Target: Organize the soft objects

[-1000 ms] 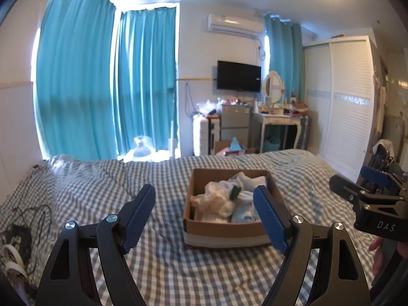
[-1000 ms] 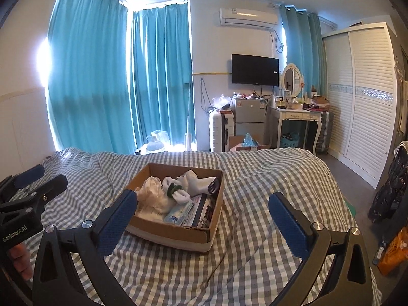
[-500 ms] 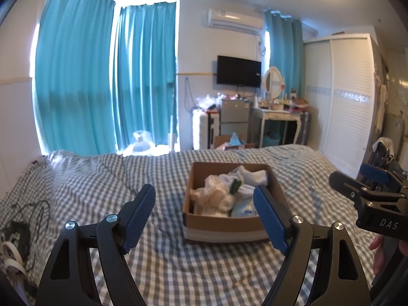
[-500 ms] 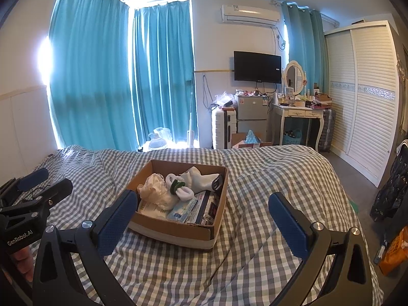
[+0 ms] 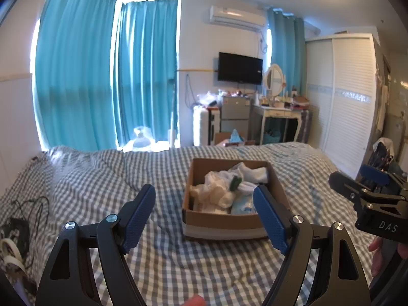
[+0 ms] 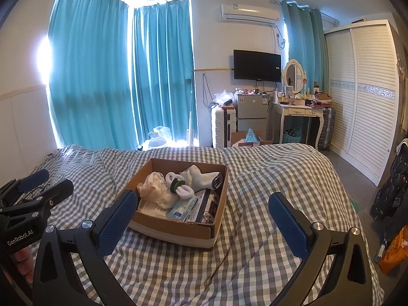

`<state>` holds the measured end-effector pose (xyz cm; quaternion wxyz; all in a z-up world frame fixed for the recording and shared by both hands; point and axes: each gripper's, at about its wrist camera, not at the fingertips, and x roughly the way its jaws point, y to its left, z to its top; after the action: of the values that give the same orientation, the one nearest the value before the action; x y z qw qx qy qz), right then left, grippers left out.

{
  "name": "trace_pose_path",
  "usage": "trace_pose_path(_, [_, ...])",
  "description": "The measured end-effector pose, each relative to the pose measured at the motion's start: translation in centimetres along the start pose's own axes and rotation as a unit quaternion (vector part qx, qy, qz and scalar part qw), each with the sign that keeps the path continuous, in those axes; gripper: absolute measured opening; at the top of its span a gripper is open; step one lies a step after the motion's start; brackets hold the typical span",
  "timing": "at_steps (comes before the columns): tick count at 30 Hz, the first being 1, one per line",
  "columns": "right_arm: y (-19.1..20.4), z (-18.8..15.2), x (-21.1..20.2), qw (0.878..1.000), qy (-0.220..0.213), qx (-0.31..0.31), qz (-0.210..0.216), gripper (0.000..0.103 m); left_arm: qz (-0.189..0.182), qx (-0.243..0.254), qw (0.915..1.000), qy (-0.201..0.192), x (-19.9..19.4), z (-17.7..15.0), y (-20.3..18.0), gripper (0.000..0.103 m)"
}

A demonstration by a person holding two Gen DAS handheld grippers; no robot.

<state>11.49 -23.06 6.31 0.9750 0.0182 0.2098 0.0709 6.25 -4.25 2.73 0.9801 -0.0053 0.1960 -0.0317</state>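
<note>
Fingers of the left gripper (image 5: 204, 215) and right gripper (image 6: 202, 220) are held wide apart and empty, above the checked bed (image 6: 267, 178). Beyond them, mid-bed, a cardboard box (image 6: 178, 227) holds white socks (image 6: 201, 176) and crumpled cloth (image 6: 153, 186) over a flat packet (image 6: 182, 207). Limp fabric may be pinched together with its neighbours, or the light box dragged across the bed.

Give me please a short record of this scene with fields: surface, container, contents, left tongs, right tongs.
surface: bed with grey checked cover
container: open cardboard box, standing on the cover
contents: white socks, cream cloth, blue tissue pack, small green item
left tongs: open, empty, short of the box
right tongs: open, empty, short of the box
</note>
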Motion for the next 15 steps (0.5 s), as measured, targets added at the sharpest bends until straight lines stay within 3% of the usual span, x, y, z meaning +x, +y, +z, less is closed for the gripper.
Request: trace_pose_path(15, [0.12, 0.09, -0.09, 1.0, 0.002, -0.002, 0.001, 0.103, 0.005, 0.011, 0.9999, -0.003, -0.16, -0.01, -0.26, 0.08])
